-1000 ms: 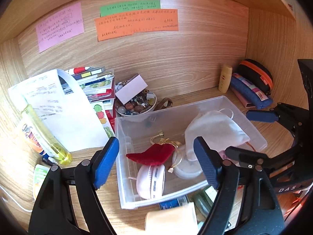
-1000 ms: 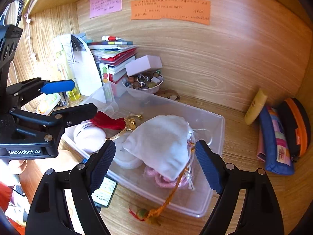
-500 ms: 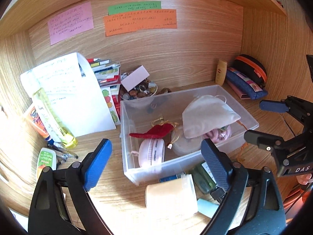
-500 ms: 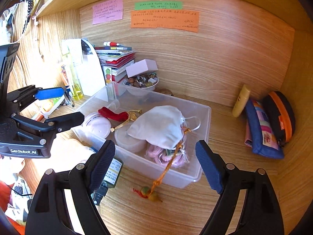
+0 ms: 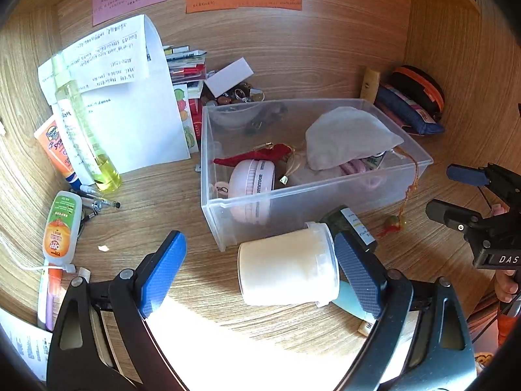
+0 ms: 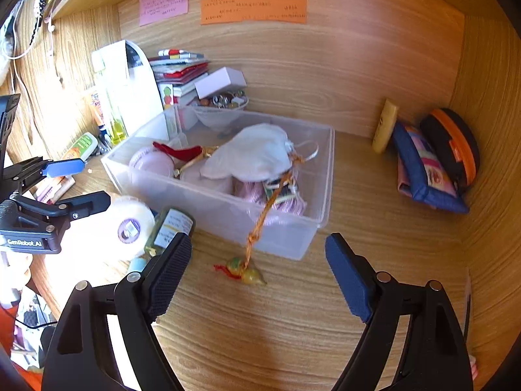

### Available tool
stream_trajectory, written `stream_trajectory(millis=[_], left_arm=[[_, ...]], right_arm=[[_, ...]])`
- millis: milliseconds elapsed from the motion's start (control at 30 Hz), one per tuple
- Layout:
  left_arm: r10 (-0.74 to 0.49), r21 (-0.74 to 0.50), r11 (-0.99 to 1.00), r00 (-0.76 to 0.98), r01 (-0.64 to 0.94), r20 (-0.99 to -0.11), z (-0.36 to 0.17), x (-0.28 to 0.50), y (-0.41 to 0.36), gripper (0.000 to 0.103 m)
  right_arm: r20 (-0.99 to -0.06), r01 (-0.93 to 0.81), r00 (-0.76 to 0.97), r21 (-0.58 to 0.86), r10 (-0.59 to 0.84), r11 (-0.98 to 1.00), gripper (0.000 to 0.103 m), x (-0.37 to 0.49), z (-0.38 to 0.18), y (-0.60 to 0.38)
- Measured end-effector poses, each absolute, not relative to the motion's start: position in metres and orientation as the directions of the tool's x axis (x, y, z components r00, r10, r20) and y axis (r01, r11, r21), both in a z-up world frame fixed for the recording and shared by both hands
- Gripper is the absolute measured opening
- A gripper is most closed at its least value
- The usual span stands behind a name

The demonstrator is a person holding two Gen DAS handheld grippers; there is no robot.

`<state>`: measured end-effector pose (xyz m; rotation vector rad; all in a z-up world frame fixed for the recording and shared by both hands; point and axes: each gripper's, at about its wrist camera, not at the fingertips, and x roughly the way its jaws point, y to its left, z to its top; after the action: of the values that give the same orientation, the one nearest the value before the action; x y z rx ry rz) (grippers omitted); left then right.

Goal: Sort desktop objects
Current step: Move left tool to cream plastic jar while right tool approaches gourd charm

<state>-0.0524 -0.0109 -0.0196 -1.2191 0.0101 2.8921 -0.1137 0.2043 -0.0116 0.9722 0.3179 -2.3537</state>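
Note:
A clear plastic bin (image 5: pixel 325 195) (image 6: pixel 293 241) on the wooden desk holds a white pouch (image 5: pixel 348 137) (image 6: pixel 254 153), a pink round case (image 5: pixel 250 179), a red tassel (image 5: pixel 257 156) and pink items. A tasselled charm (image 6: pixel 244 273) hangs over the bin's front wall onto the desk. A cream jar (image 5: pixel 286 264) (image 6: pixel 127 224) lies on its side in front of the bin, beside a dark green bottle (image 5: pixel 351 224) (image 6: pixel 169 228). My left gripper (image 5: pixel 260 273) is open, the jar between its fingers without contact. My right gripper (image 6: pixel 257 277) is open and empty, just before the charm.
A yellow spray bottle (image 5: pixel 81 130), a sunscreen tube (image 5: pixel 55 150), an orange-labelled bottle (image 5: pixel 60 224) and pens lie at left. Papers, books and a bowl of beads (image 5: pixel 237 94) stand behind the bin. A small yellow tube (image 6: pixel 386 125) and pouches (image 6: pixel 433 163) sit at back right.
Both grippers have pulled back from over the bin towards the desk's front. The cream jar and green bottle have come into fuller view; the jar now lies between the left fingers.

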Motion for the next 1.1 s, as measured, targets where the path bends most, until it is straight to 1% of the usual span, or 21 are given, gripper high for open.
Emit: stream_trajectory(millis=[100,333,400,500,567,700,733,867,933,1000,1067,1100], left_arm=[[0.008,-0.016,-1.000,-0.699,0.005,-0.715,-0.023,-0.049,-0.012,0.095],[0.050,-0.071,-0.998,-0.680,0.002,-0.732,-0.028,-0.047,-0.014,0.094],[0.069,-0.087,-0.996,-0.681,-0.008,-0.729,-0.029,-0.047,-0.013,0.094],[0.062,-0.068,-0.998,-0.679,-0.017,-0.732,-0.032,-0.050,-0.010,0.094],[0.055,-0.060,-0.998,-0.664,-0.015,-0.746,-0.039,-0.055,-0.010,0.095],[0.070,-0.083,-0.997,-0.624,-0.008,-0.778,-0.053,-0.067,-0.012,0.094],[0.075,-0.090,-0.996,-0.616,-0.006,-0.784,-0.056,-0.069,-0.013,0.094],[0.093,-0.122,-0.993,-0.601,0.007,-0.794,-0.062,-0.076,-0.017,0.094],[0.083,-0.123,-0.992,-0.606,0.024,-0.791,-0.064,-0.077,-0.019,0.095],[0.082,-0.131,-0.991,-0.610,0.035,-0.788,-0.064,-0.078,-0.020,0.094],[0.090,-0.134,-0.991,-0.617,0.025,-0.781,-0.064,-0.077,-0.019,0.092],[0.095,-0.135,-0.991,-0.622,0.017,-0.777,-0.063,-0.076,-0.019,0.085]], right_arm=[[-0.726,0.577,-0.554,0.017,-0.407,-0.816,0.082,-0.113,-0.023,0.206],[-0.781,0.578,-0.488,0.047,-0.391,-0.815,0.082,-0.118,-0.048,0.203],[-0.786,0.576,-0.481,0.051,-0.388,-0.816,0.082,-0.120,-0.052,0.202],[-0.784,0.584,-0.480,0.048,-0.393,-0.810,0.082,-0.122,-0.055,0.201],[-0.783,0.601,-0.473,0.049,-0.404,-0.798,0.081,-0.123,-0.055,0.198],[-0.785,0.623,-0.467,0.035,-0.407,-0.782,0.078,-0.122,-0.057,0.193],[-0.785,0.625,-0.470,0.026,-0.403,-0.780,0.073,-0.122,-0.057,0.191],[-0.801,0.638,-0.445,0.030,-0.401,-0.769,0.059,-0.125,-0.061,0.188],[-0.807,0.638,-0.443,0.021,-0.390,-0.769,0.044,-0.127,-0.064,0.187],[-0.814,0.644,-0.430,0.025,-0.389,-0.764,0.039,-0.129,-0.066,0.187],[-0.817,0.649,-0.424,0.028,-0.392,-0.760,0.034,-0.129,-0.067,0.186],[-0.815,0.651,-0.427,0.024,-0.392,-0.759,0.029,-0.128,-0.067,0.186]])
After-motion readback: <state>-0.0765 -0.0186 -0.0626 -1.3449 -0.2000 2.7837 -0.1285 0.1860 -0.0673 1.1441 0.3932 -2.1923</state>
